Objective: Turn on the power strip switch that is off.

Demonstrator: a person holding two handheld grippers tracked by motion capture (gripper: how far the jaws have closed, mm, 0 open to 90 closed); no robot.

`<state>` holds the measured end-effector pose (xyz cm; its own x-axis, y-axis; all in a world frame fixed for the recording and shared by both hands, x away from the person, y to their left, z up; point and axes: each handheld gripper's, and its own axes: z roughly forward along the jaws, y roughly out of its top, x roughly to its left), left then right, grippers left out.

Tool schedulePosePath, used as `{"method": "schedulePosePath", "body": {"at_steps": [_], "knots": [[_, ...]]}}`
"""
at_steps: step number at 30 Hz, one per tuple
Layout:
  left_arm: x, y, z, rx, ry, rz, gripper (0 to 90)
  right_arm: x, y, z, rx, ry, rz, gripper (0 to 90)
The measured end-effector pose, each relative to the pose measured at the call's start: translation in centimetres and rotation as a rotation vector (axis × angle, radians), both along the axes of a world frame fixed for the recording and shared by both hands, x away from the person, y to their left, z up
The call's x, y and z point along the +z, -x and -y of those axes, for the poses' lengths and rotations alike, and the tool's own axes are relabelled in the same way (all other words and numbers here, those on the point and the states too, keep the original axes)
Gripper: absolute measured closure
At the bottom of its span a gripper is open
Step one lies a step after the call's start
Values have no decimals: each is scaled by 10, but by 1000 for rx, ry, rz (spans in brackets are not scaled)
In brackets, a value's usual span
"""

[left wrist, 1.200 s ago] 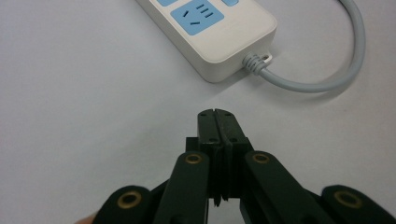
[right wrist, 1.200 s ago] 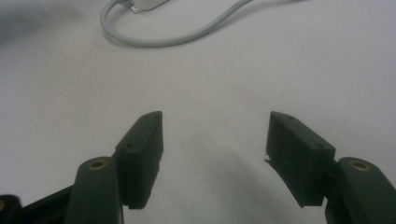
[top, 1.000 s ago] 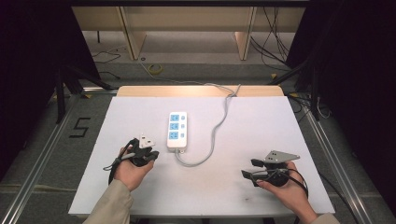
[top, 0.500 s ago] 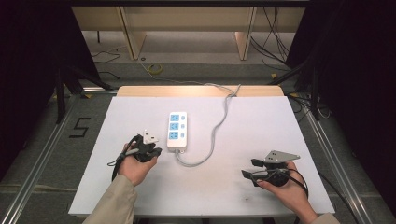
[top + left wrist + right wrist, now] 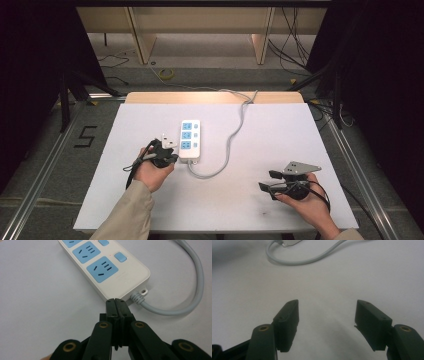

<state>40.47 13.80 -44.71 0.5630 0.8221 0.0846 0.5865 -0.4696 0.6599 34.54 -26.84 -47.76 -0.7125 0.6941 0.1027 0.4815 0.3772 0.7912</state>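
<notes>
Now the left gripper (image 5: 115, 301) has its jaws pressed fully together with nothing between them, and its tip is just beside the cable end of the white power strip (image 5: 189, 139), which lies flat near the middle of the table (image 5: 300, 130). The right gripper (image 5: 325, 312) waits well apart with wide jaws. I think a closed tip can easily slip off the strip's small blue switch (image 5: 121, 257), or it can push the light strip sideways, because nothing holds the strip down.

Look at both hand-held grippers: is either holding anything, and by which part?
Nothing is held. The left hand-held gripper has its jaws shut on nothing, tips close to the power strip. The right hand-held gripper stands open above the bare table.
</notes>
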Motion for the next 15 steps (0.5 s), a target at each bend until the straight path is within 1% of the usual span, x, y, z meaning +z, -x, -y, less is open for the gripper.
{"method": "schedulePosePath", "body": {"at_steps": [6,10,15], "knots": [[0,-7,7,-12,-12,-1,896,0,0,1,-1,3,-1,367],[1,-11,9,-18,-12,1,896,0,0,1,0,3,0,367],[3,-18,13,-22,-25,4,896,0,0,1,-1,2,-2,367]]}}
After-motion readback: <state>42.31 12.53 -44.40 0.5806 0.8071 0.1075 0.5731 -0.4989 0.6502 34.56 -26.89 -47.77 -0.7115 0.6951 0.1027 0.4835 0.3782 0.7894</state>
